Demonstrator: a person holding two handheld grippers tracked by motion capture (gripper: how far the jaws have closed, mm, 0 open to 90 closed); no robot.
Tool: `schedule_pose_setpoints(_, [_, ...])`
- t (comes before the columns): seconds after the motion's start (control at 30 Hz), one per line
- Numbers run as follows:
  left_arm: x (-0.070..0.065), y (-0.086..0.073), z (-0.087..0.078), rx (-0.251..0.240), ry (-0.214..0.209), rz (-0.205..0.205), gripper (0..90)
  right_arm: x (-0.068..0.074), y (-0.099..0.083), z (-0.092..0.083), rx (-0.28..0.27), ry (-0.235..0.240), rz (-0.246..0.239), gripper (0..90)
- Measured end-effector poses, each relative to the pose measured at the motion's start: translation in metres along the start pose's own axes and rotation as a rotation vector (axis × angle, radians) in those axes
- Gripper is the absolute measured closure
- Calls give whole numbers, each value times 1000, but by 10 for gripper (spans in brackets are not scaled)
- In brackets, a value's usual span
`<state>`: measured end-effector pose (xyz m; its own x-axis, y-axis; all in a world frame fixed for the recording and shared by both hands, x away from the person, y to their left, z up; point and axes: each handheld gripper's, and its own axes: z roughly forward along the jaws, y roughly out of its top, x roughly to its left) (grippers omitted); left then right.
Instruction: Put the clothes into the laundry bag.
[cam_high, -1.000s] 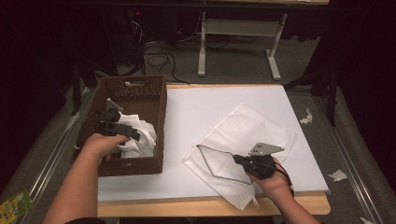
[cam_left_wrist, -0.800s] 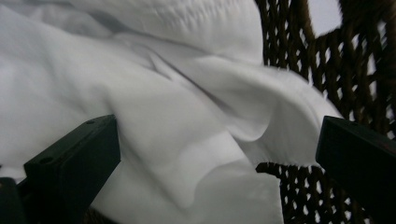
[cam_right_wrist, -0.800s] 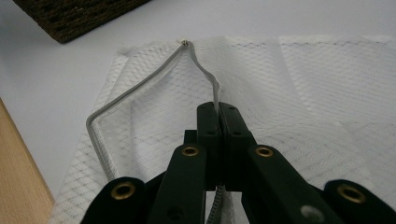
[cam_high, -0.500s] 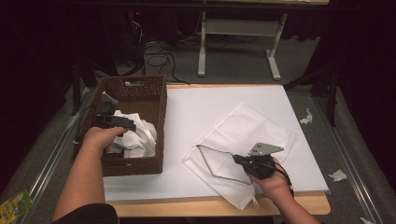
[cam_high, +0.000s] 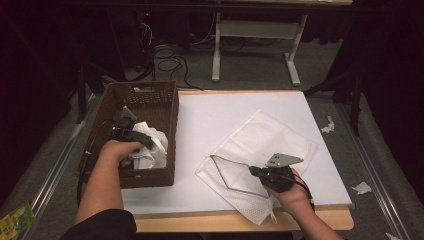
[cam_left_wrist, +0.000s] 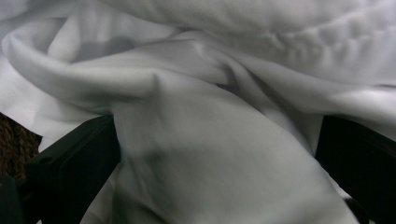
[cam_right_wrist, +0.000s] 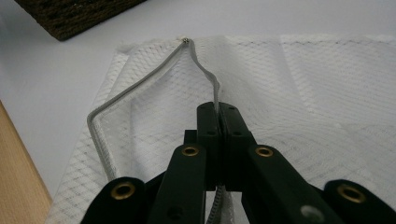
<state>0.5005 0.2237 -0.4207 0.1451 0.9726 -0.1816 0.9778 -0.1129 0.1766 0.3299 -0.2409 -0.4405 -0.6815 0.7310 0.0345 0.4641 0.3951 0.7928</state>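
High view looks down on a bench (cam_high: 250, 115) covered in white, with a brown woven basket (cam_high: 150, 100) at its left side and a white mesh laundry bag (cam_high: 280, 140) lying flat toward the right. The right gripper (cam_high: 257, 172) sits at the bag's near edge; in the right gripper view its jaws are clenched tight on the grey zipper edge (cam_right_wrist: 215, 88) of the bag, lifting that lip so the mouth stands open in a bent loop. The left gripper (cam_high: 145, 141) is down inside the basket among crumpled white cloth (cam_high: 155, 150). In the left gripper view the jaws stand wide apart with a thick fold of the cloth (cam_left_wrist: 210, 163) bulging between them; the black jaws flank the fabric at either side, and nothing shows them pinching it, so I read this gripper as released around the cloth, not grasping it. The step in hand looks like picking a piece of cloth out of the basket while the other hand holds the bag open for it. The next move calls for closing the left jaws firmly on one fold, ideally a single piece and not a tangle of several, then lifting it clear of the basket wall and carrying it across to the bag's mouth. The right gripper should keep its hold on the zipper edge so the opening does not collapse flat onto the bench.
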Motion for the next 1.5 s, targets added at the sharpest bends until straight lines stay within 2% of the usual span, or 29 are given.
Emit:
schedule_pose_setpoints(0.07, [0, 3, 5, 14, 35, 14, 4, 0, 0, 0, 3, 0, 3, 893])
schedule_pose_setpoints(0.17, [0, 5, 11, 14, 55, 14, 4, -1, -1, -1, -2, -1, 3, 893])
schedule_pose_setpoints(0.2, [0, 5, 13, 30, 69, 27, 16, -1, -1, 0, -1, -2, 0, 893])
schedule_pose_setpoints(0.27, [-1, 5, 18, 41, 96, 42, 61, -1, -1, 0, 3, -5, 6, 893])
schedule_pose_setpoints(0.3, [-2, 5, 19, 52, 114, 64, 96, -1, -2, 0, 5, -4, 3, 893])
schedule_pose_setpoints(0.37, [-1, 5, 21, 49, 131, 73, 159, -1, -2, 0, 8, -4, 0, 893])
schedule_pose_setpoints(0.43, [-1, 5, 21, 33, 141, 76, 243, -1, -2, 1, 8, -3, -5, 893])
schedule_pose_setpoints(0.5, [-3, 5, 18, 20, 121, 105, 356, -2, -2, 1, 10, -3, -8, 893])
schedule_pose_setpoints(0.53, [-5, 5, 17, 6, 112, 112, 483, -2, -2, 1, 9, -3, -9, 892])
schedule_pose_setpoints(0.6, [-8, 4, 13, -6, 108, 137, 632, -2, -2, 1, 8, -3, -4, 893])
schedule_pose_setpoints(0.67, [-12, 2, 6, -39, 92, 154, 729, -2, -2, 1, 7, -4, -3, 893])
schedule_pose_setpoints(0.7, [-13, 2, 2, -59, 85, 162, 741, -2, -2, 1, 6, -6, -7, 893])
schedule_pose_setpoints(0.83, [-19, -4, -22, -173, 42, 183, 753, 0, -1, -1, -1, -9, -8, 893])
schedule_pose_setpoints(0.87, [-19, -5, -27, -187, 37, 190, 754, 0, -1, -2, -2, -9, -8, 893])
schedule_pose_setpoints(0.93, [-21, -10, -40, -246, 41, 201, 754, 0, 0, -3, -7, -11, -9, 893])
schedule_pose_setpoints(0.97, [-21, -12, -44, -262, 30, 200, 754, -1, 0, -3, -9, -13, -9, 893])
schedule_pose_setpoints(1.03, [-21, -17, -53, -301, 36, 208, 754, -1, 0, -4, -11, -10, -11, 893])
schedule_pose_setpoints(1.2, [-20, -31, -68, -410, 25, 186, 753, -1, 1, -6, -17, -12, -9, 893])
schedule_pose_setpoints(1.27, [-18, -35, -71, -456, 17, 159, 752, 0, 1, -6, -20, -12, -7, 893])
schedule_pose_setpoints(1.37, [-15, -43, -78, -549, 0, 127, 751, -1, 1, -7, -26, -11, -7, 893])
schedule_pose_setpoints(1.43, [-15, -48, -81, -603, -2, 124, 751, 0, 1, -7, -27, -12, -4, 893])
schedule_pose_setpoints(1.47, [-15, -54, -84, -656, 3, 121, 751, -1, 1, -8, -29, -13, -4, 893])
schedule_pose_setpoints(1.5, [-15, -57, -86, -682, -1, 122, 751, -1, 1, -8, -28, -11, -2, 893])
